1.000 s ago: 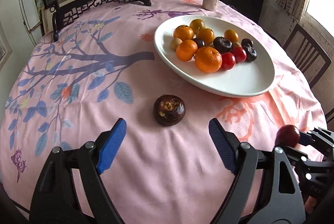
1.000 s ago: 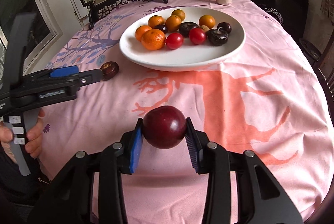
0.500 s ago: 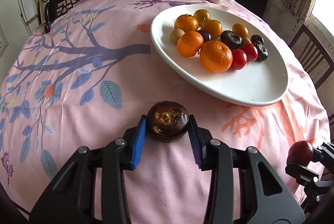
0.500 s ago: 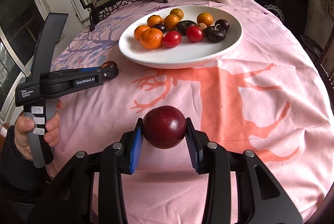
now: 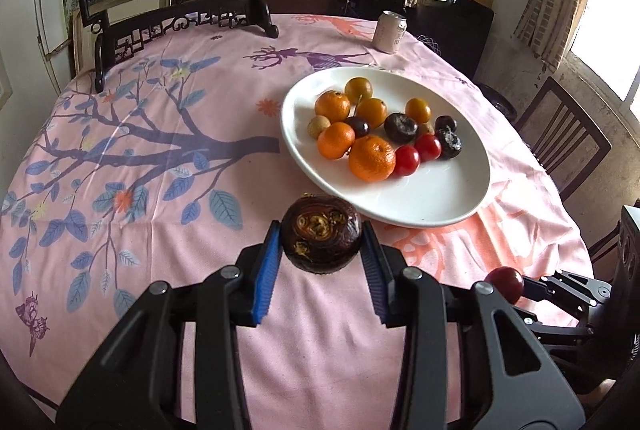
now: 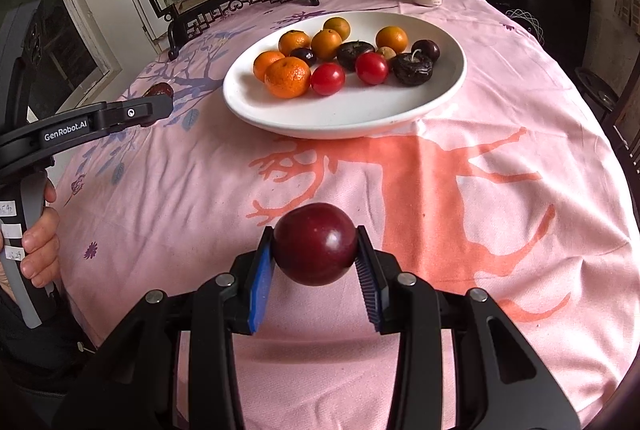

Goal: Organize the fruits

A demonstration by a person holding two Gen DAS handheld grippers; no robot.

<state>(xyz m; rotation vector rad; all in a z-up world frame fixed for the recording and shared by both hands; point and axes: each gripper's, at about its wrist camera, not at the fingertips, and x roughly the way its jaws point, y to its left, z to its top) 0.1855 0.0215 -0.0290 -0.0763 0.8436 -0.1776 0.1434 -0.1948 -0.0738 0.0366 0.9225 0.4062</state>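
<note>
White oval plate (image 5: 440, 205) of fruit lies ahead; left gripper (image 5: 320, 262), previously open, now clamps the dark brown wrinkled fruit (image 5: 322, 236), right gripper (image 6: 316, 262) holding the glossy red plum (image 6: 315, 244).

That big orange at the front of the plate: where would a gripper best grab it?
Judging by its shape, across the widest middle of the orange, coming from above. It is round and slightly flattened. A smaller orange and a tomato sit close on either side, so the fingers should close front to back, where the plate is bare in front.
</note>
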